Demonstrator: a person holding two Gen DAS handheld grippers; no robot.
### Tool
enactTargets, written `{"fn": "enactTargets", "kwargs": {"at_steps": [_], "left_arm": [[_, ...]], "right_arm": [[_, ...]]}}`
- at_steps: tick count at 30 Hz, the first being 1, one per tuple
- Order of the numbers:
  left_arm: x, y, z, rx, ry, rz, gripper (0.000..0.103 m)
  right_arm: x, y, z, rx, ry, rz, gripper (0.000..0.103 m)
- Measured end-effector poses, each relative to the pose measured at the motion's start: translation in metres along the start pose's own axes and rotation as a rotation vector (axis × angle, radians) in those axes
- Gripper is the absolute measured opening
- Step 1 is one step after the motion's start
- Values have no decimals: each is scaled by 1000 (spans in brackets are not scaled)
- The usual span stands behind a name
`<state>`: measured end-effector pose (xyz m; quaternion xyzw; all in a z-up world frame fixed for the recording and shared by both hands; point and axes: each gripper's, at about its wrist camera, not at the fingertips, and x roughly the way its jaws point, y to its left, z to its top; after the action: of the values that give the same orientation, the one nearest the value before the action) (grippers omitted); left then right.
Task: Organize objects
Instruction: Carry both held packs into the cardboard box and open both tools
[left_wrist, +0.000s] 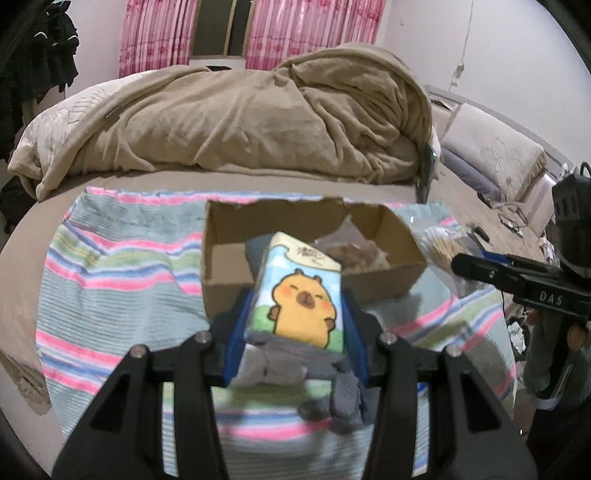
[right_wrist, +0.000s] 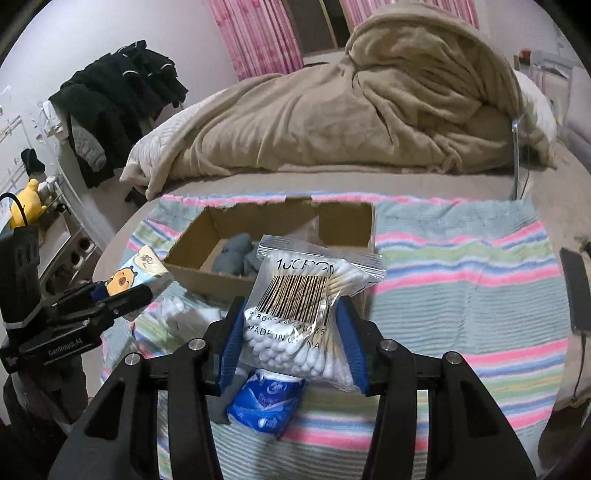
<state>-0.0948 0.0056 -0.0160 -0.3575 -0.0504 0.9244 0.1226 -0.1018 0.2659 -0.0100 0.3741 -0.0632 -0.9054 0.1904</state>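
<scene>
left gripper (left_wrist: 295, 314) clamps tissue pack (left_wrist: 299, 295) before box (left_wrist: 310, 236) | right gripper (right_wrist: 293, 332) clamps swab bag (right_wrist: 303, 306) before box

A capybara-print tissue pack (left_wrist: 301, 295) tilts upright before an open cardboard box (left_wrist: 221, 258) holding grey cloth (right_wrist: 236, 258); nearer right, a clear cotton-swab bag (right_wrist: 303, 314) stands above a blue packet (right_wrist: 266, 406).
</scene>
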Motion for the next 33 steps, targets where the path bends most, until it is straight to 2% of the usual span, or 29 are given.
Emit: {"fn": "enactTargets", "kwargs": {"at_steps": [6,16,26,33], "left_arm": [[9,16,20,-30,-30,15,47],[32,32,35,-36,-30,31,47],[61,41,40,-40,-5,34,48],[83,45,38,-61,36,7,48]], "right_arm": [[10,-5,20,-2,-16,-15,51],[34,-12,38,-5,-5,-14,51],[65,-16,47,-1,24,-22,52],[85,-23,46,17,52,-30,52]]}}
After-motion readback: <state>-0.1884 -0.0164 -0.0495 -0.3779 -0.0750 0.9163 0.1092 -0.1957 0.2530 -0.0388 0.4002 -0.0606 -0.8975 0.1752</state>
